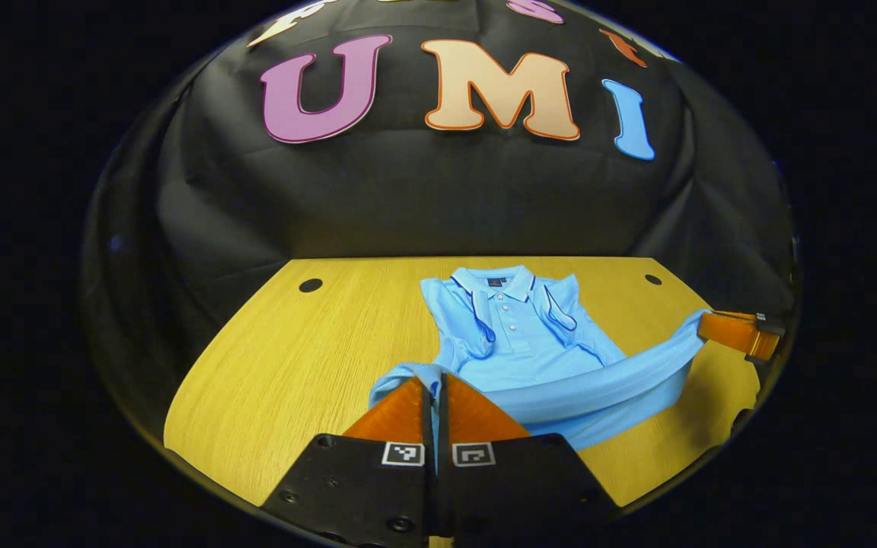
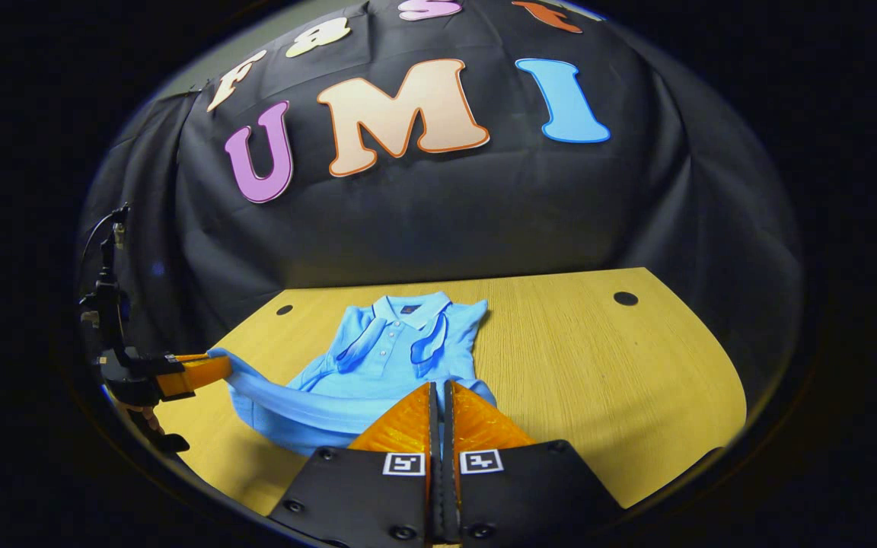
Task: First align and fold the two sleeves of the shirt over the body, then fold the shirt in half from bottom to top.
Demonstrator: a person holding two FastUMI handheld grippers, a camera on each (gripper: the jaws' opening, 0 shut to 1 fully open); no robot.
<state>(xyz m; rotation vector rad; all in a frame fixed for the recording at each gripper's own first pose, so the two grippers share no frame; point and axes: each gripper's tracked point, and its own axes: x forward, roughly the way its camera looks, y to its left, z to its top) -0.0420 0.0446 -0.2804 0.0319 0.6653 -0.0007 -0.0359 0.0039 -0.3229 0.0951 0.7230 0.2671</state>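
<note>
From my seat I see the blue polo shirt (image 1: pixel 530 342) lying on the yellow wooden table (image 1: pixel 309 358), collar toward the booth's back wall, with its 2 sleeves (image 1: pixel 476 320) already folded in over the chest and the button placket showing between them. In the left gripper view, the left gripper (image 1: pixel 436 388) has its 2 fingers pressed together on one bottom corner of the shirt, a thin strip of blue cloth caught between them. From there the hem (image 1: pixel 606 388) runs as a raised, slightly sagging band across to the right gripper (image 1: pixel 712 323), which I see farther off at the right edge of that view, pinching the other bottom corner above the table. In the right gripper view the same picture holds from the other side: the right gripper's fingers (image 2: pixel 476 418) are closed on the cloth at the near corner, and the hem stretches left to the left gripper (image 2: pixel 214 367), where a bit of the hand (image 2: pixel 151 417) that holds it shows below it. The lower part of the shirt is lifted off the wood while the collar end lies flat. I can see 2 dark round holes (image 1: pixel 310 285) in the tabletop near its far corners, well apart from the shirt.
</note>
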